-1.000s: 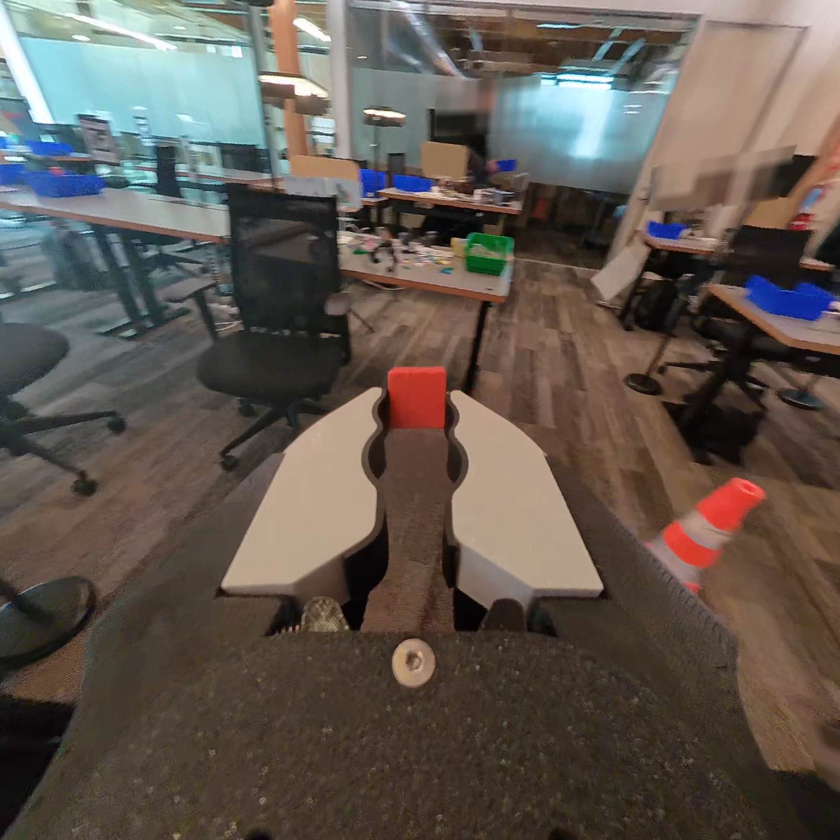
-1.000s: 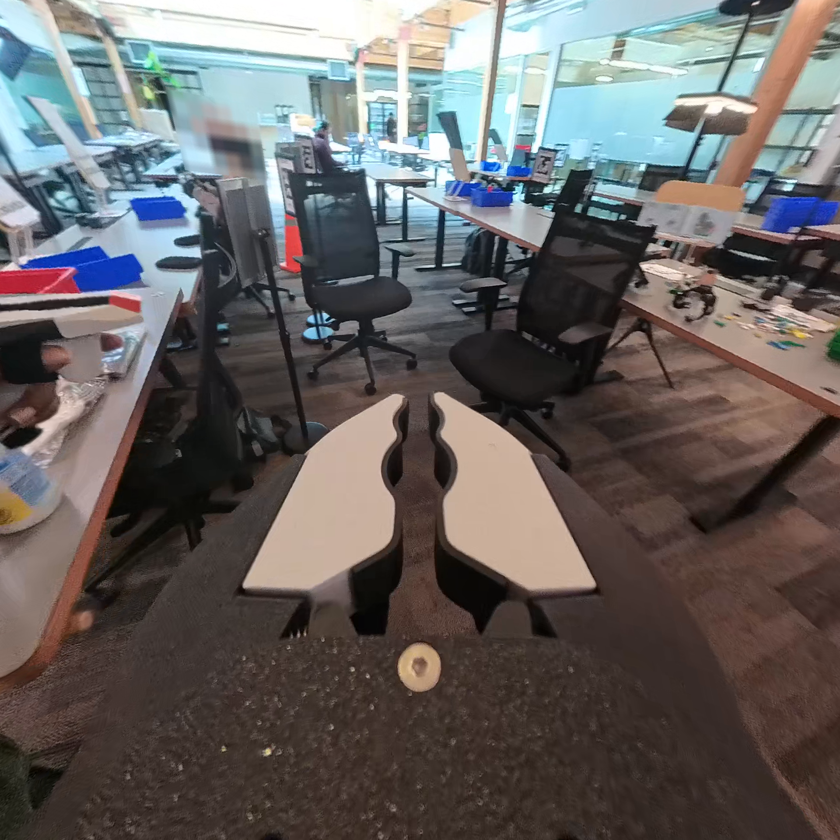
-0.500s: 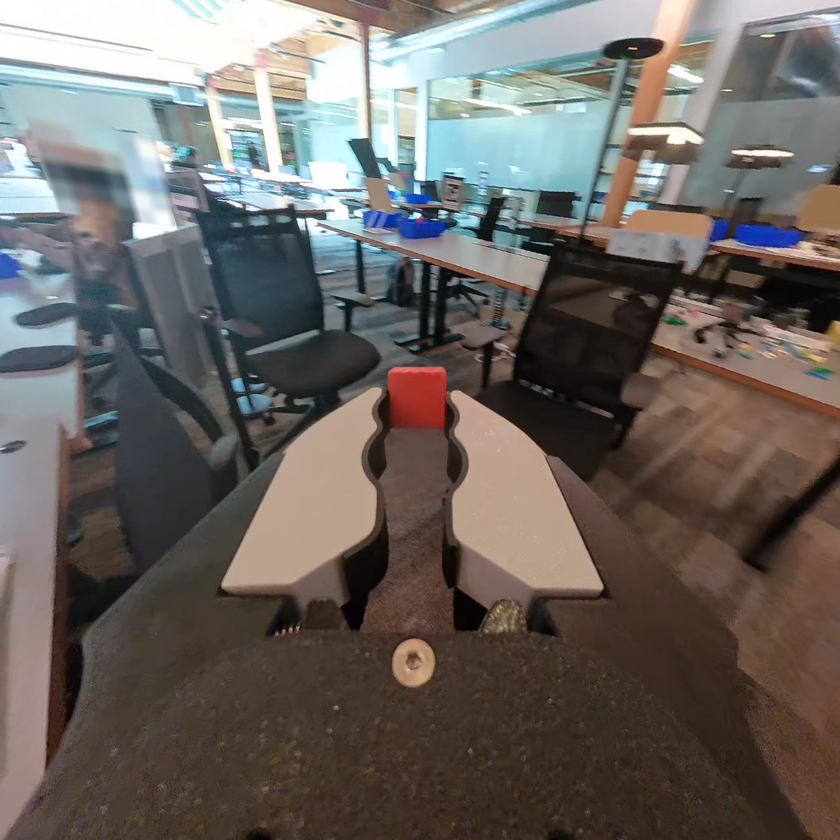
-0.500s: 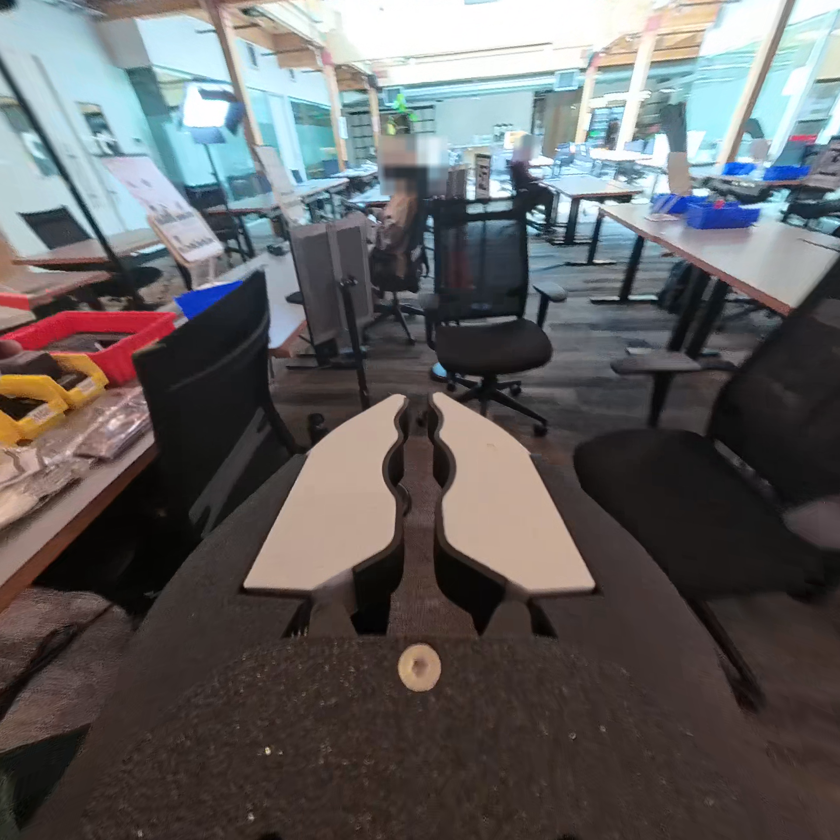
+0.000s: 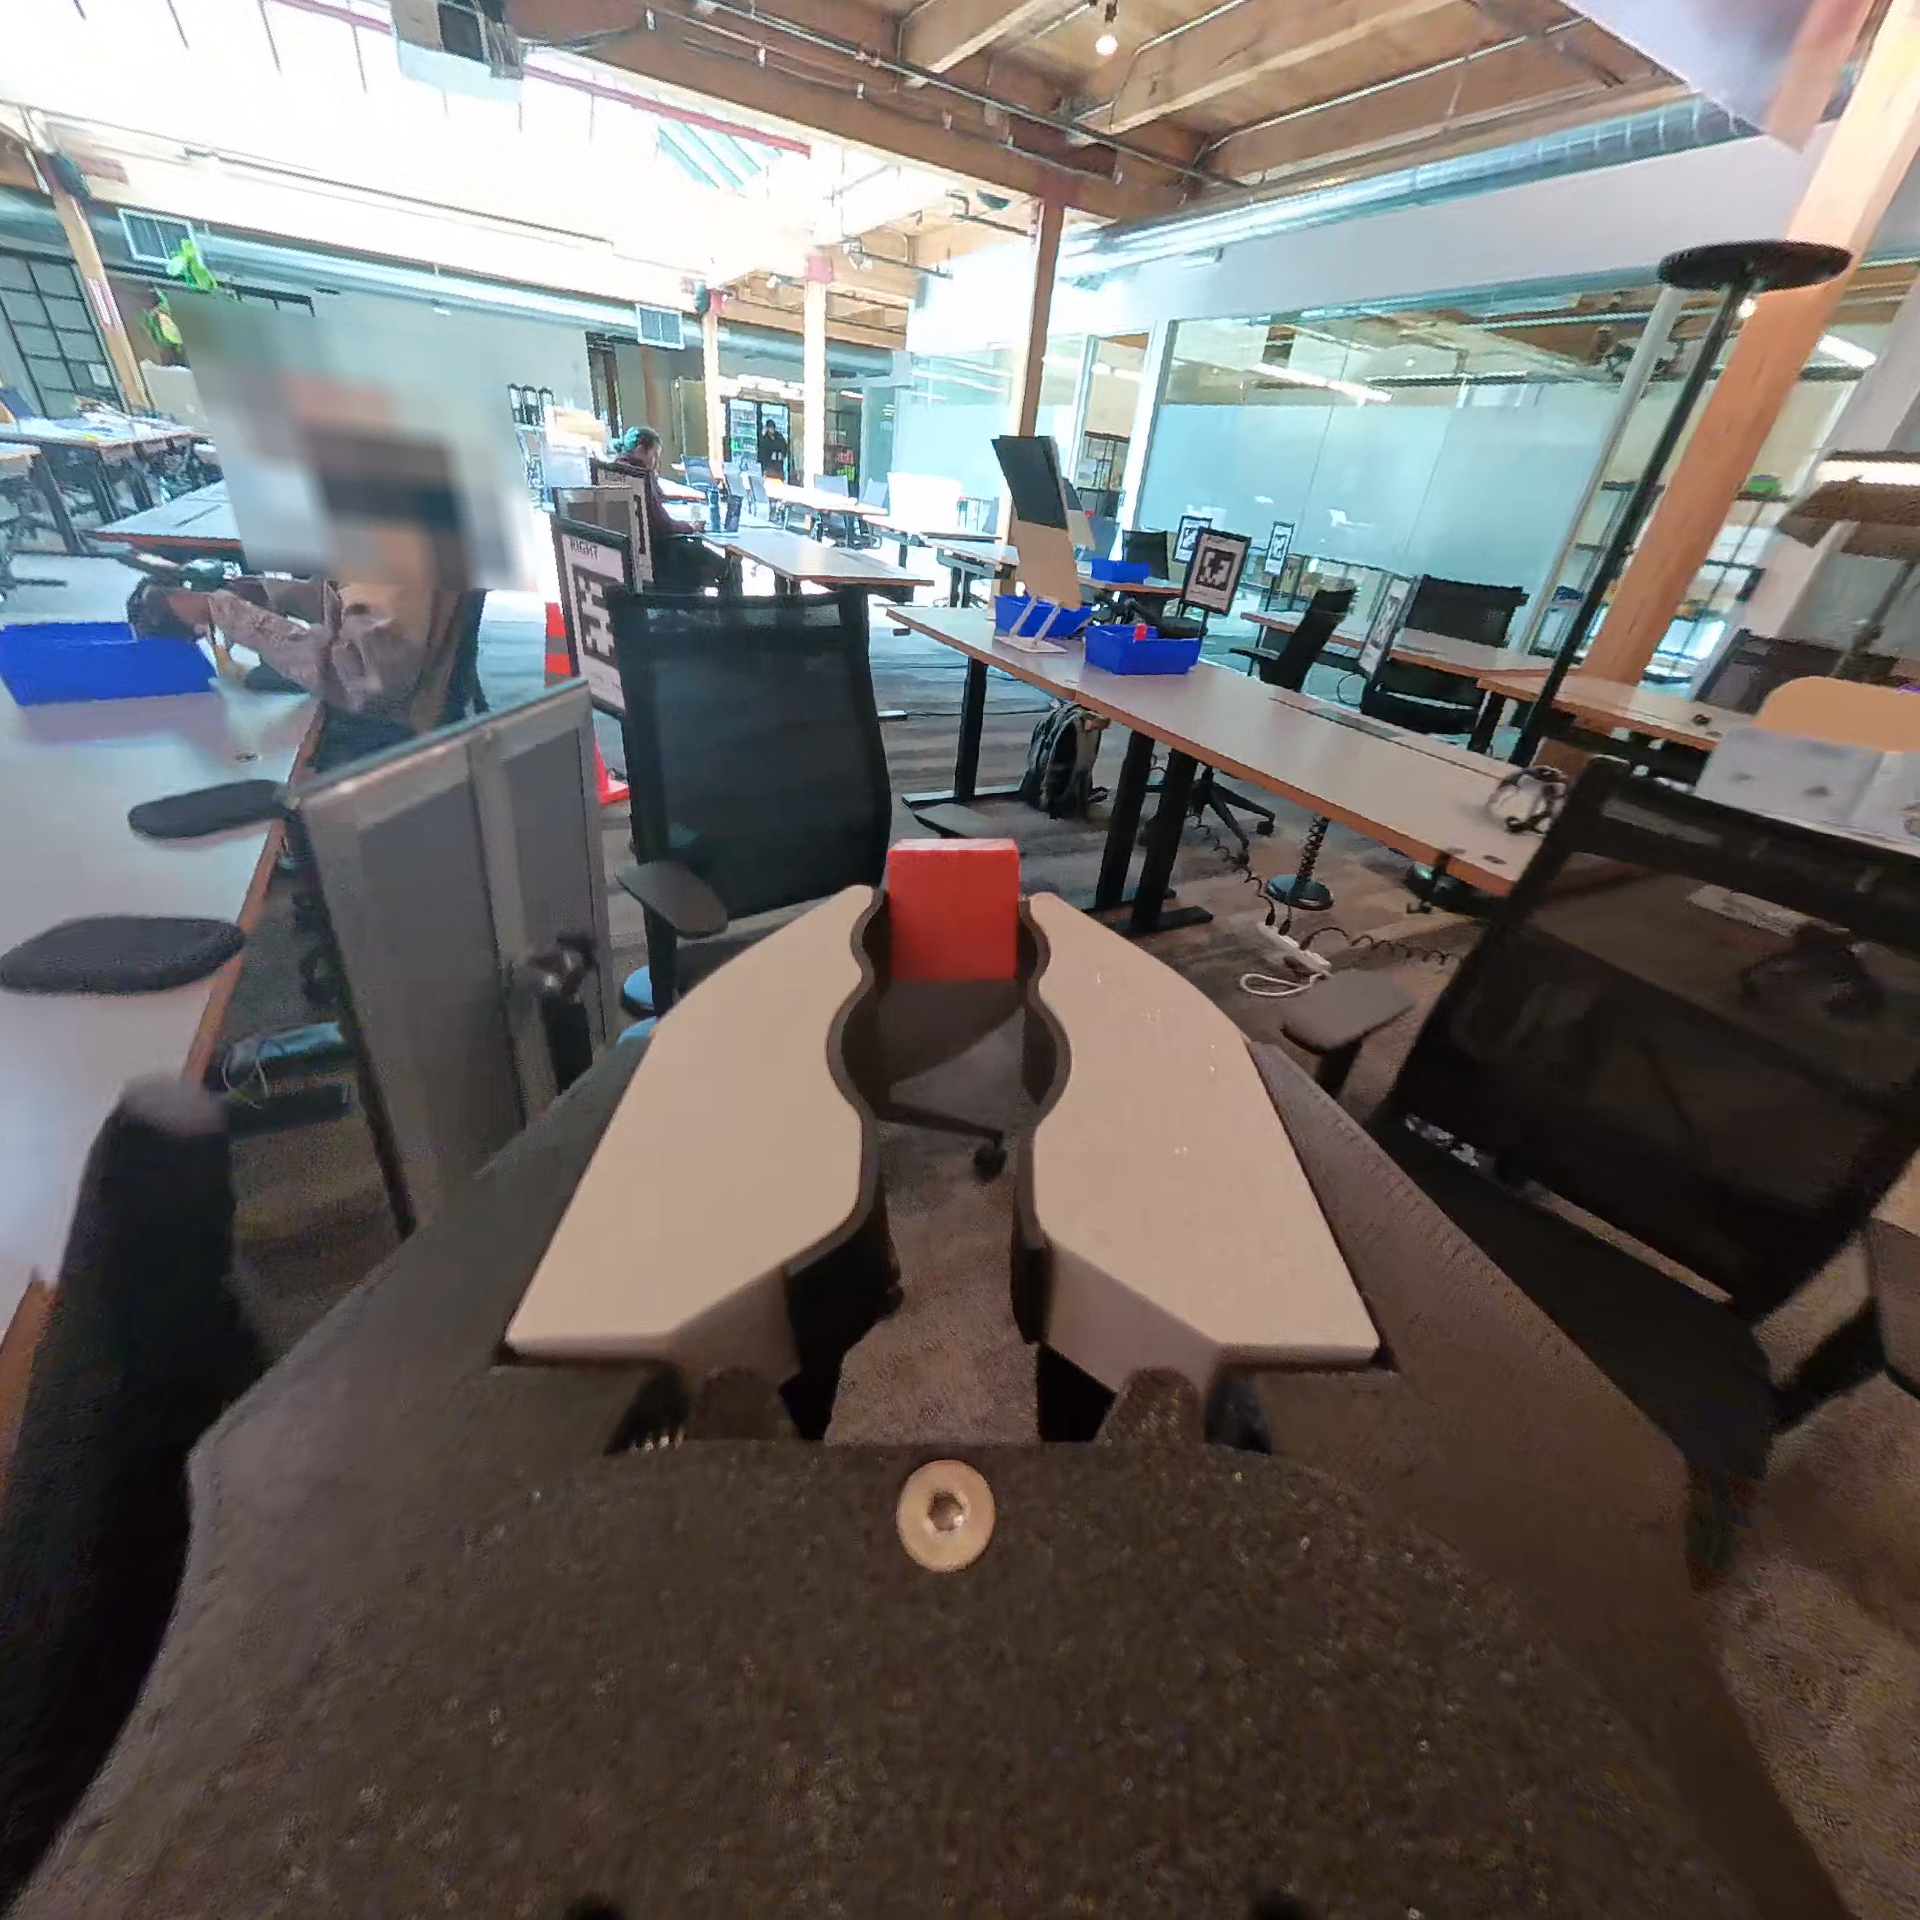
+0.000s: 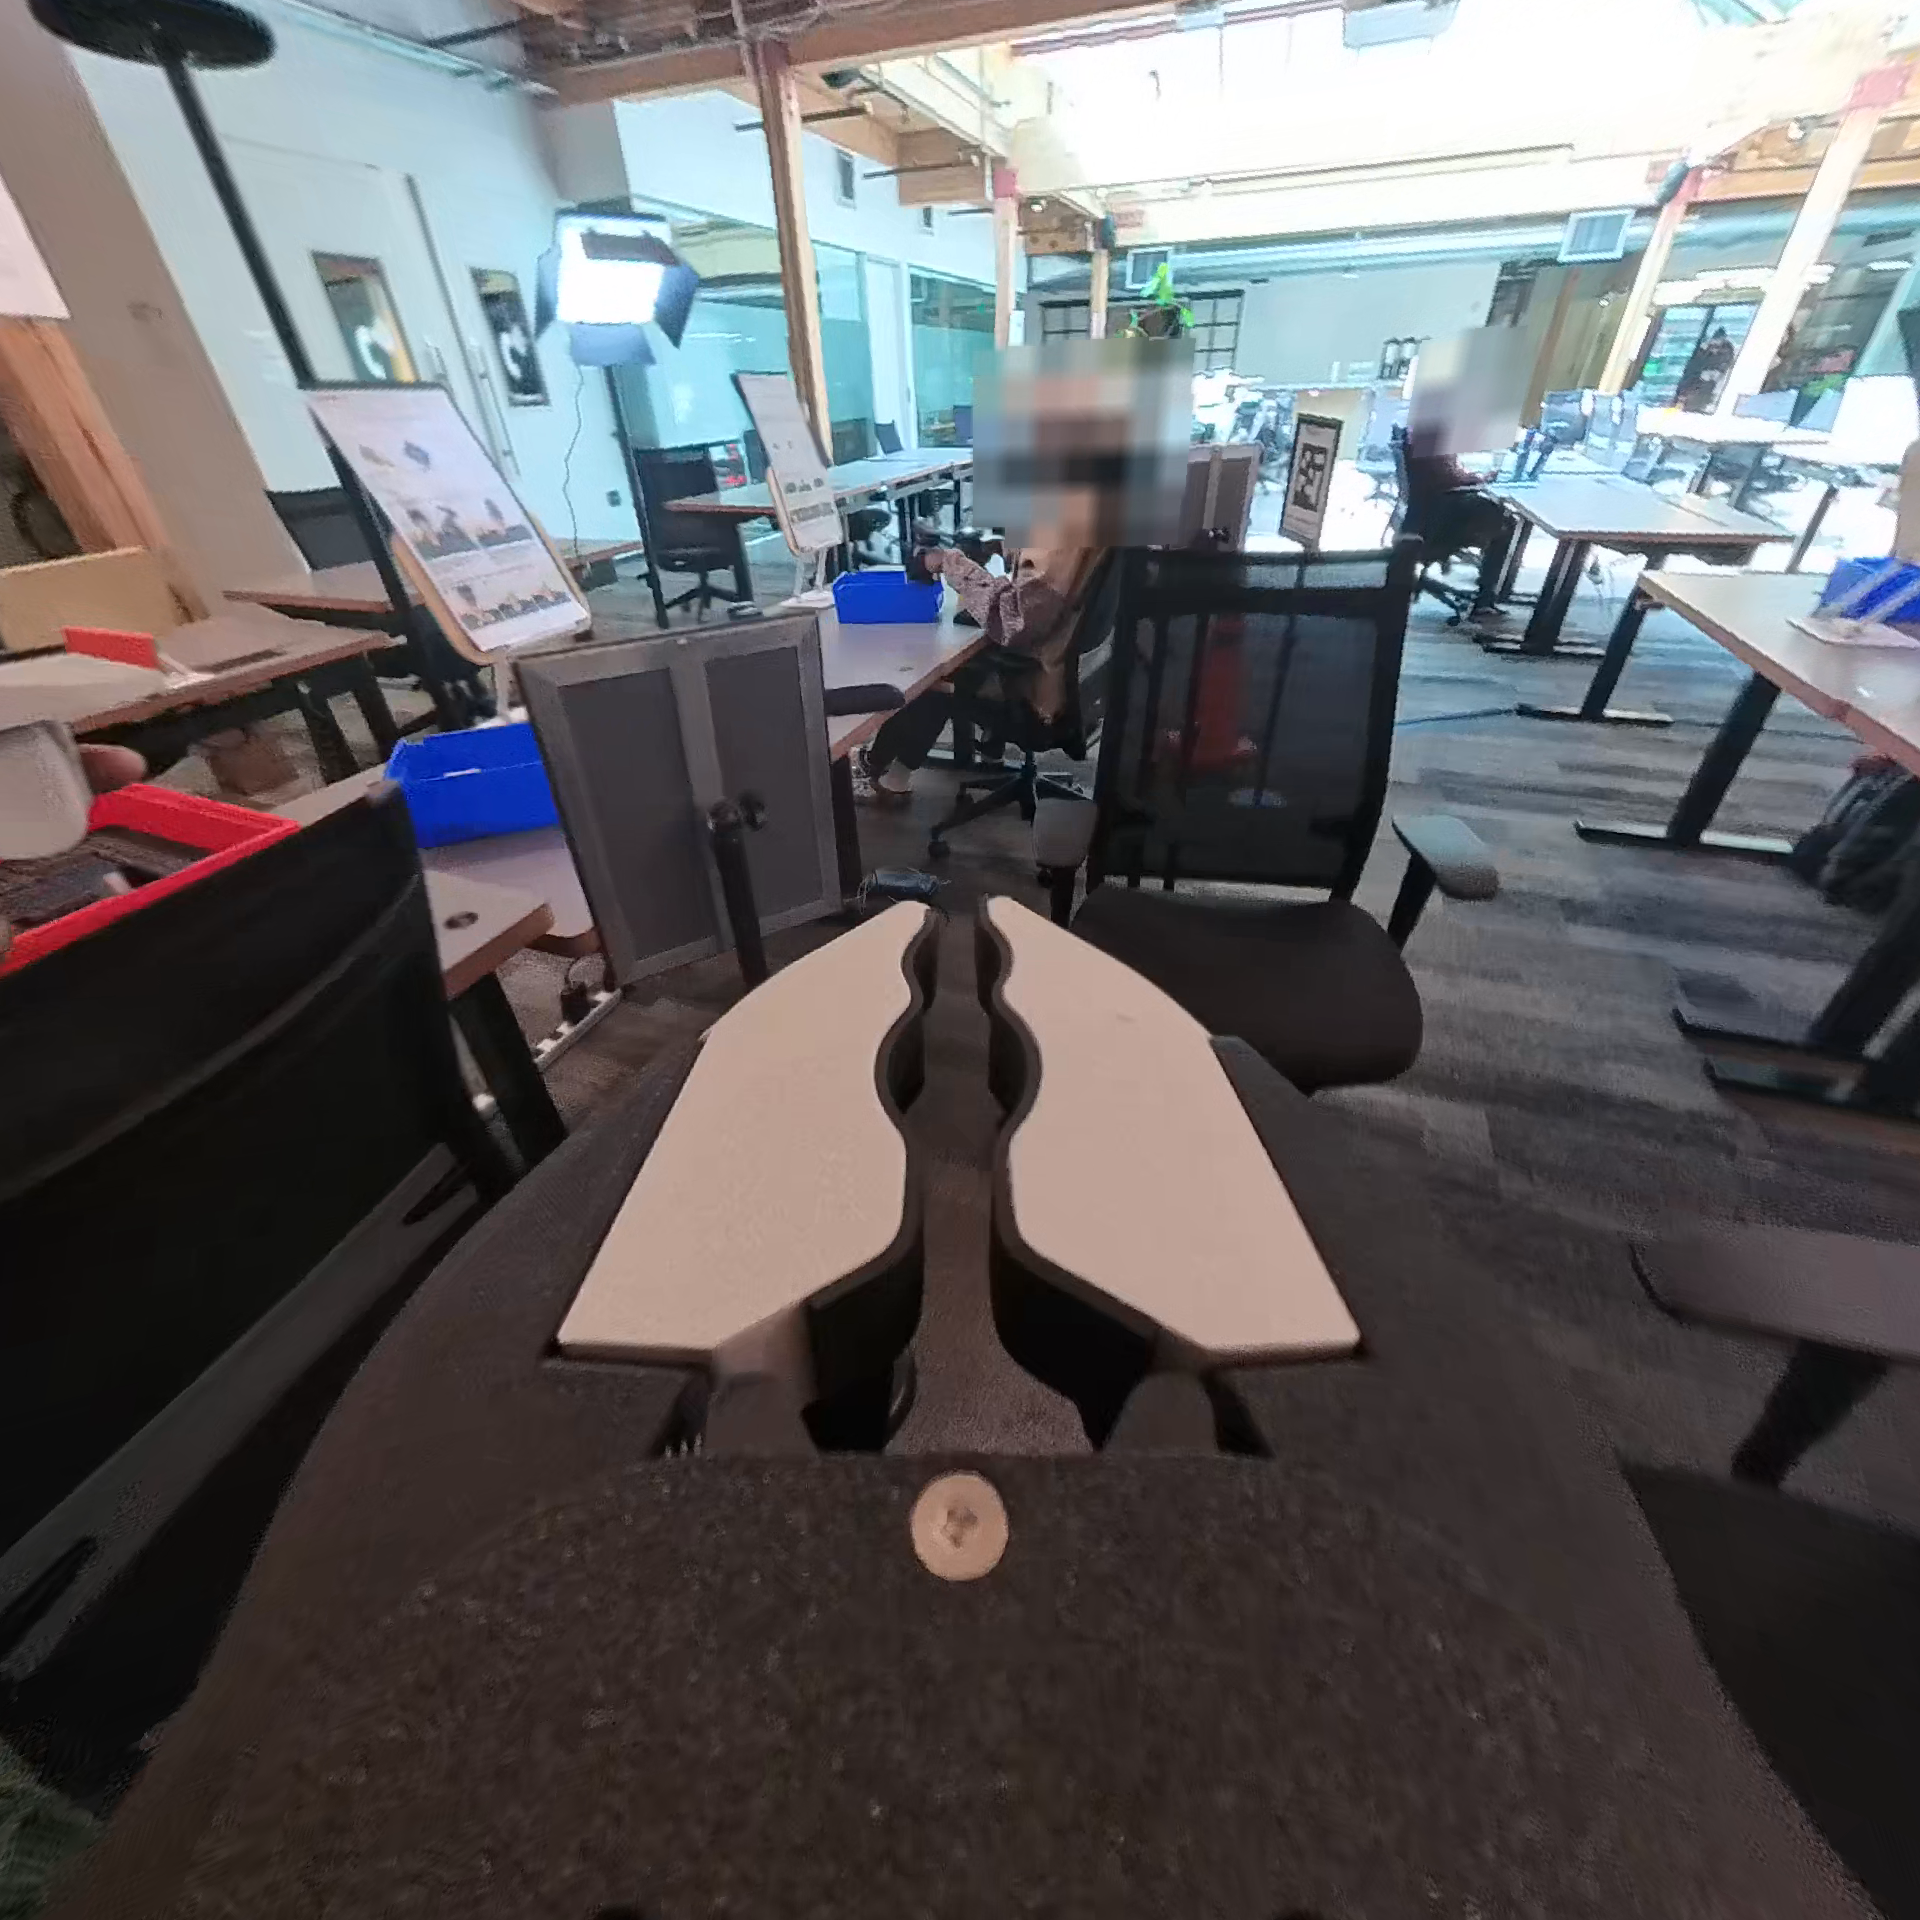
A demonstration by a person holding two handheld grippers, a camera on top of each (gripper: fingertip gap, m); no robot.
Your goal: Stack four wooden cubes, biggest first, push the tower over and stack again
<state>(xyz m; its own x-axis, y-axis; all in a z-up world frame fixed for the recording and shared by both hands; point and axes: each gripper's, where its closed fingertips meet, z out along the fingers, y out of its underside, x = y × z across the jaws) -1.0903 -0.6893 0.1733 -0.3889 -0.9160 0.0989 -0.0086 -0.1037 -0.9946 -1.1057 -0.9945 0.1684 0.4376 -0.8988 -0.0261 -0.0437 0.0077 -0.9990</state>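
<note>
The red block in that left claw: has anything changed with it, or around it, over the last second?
Both views swung leftward across the office, from a green bin and a cone toward the black mesh chair. The red block stayed clamped in the left claw; the right claw stayed nearly closed with nothing in it.

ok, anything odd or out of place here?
Nothing spilled or broken. Only oddity: the left tongs grip a red block in mid-air above the floor, away from any desk. The right tongs hold nothing, tips a sliver apart.
</note>
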